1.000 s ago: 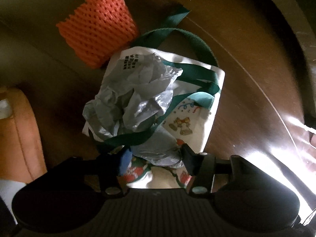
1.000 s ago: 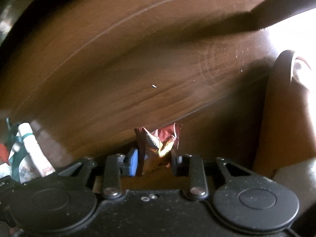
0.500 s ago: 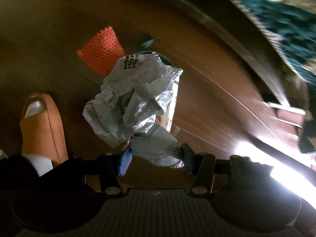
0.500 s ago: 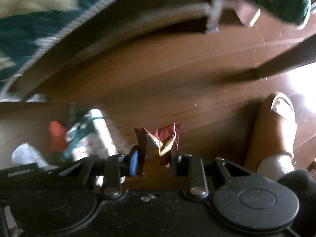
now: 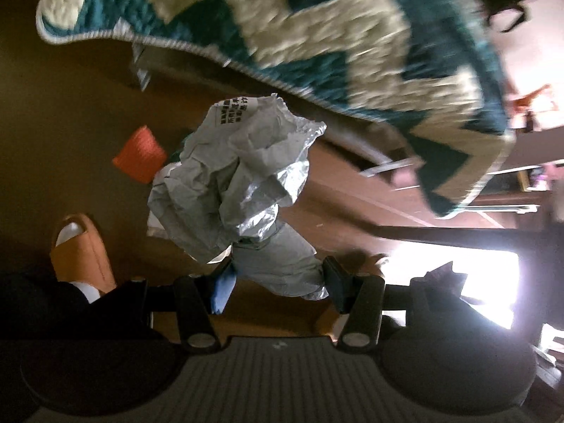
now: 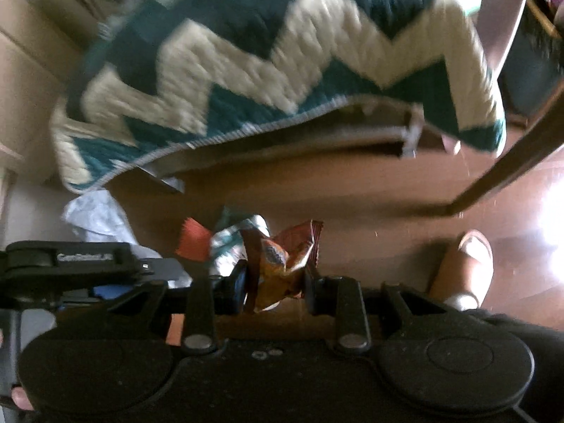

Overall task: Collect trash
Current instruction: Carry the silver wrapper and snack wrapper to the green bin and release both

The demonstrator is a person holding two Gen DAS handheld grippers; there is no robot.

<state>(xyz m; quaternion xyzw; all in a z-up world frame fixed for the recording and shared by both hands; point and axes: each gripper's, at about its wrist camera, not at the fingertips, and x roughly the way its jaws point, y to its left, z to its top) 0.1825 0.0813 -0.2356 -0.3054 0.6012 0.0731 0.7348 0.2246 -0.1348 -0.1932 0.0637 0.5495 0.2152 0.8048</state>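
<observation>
My left gripper (image 5: 276, 282) is shut on a crumpled grey plastic bag (image 5: 243, 183) and holds it high above the wooden floor. My right gripper (image 6: 275, 285) is shut on a crumpled red-brown snack wrapper (image 6: 282, 261), also lifted off the floor. An orange foam net (image 5: 140, 153) lies on the floor far below the left gripper, beside a white tote bag with green straps (image 5: 165, 172) that the plastic bag mostly hides. Both show small in the right wrist view, the net (image 6: 192, 243) and the tote (image 6: 229, 239).
A teal and cream zigzag blanket (image 5: 317, 35) hangs over a bed or sofa edge above the floor; it fills the top of the right wrist view (image 6: 282, 53). The person's orange slippers (image 5: 79, 250) (image 6: 465, 268) stand on the floor. A dark chair leg (image 6: 500, 172) slants at right.
Both grippers have risen well away from the floor with their trash held; the tote and net have shrunk in view and the blanket has come into sight.
</observation>
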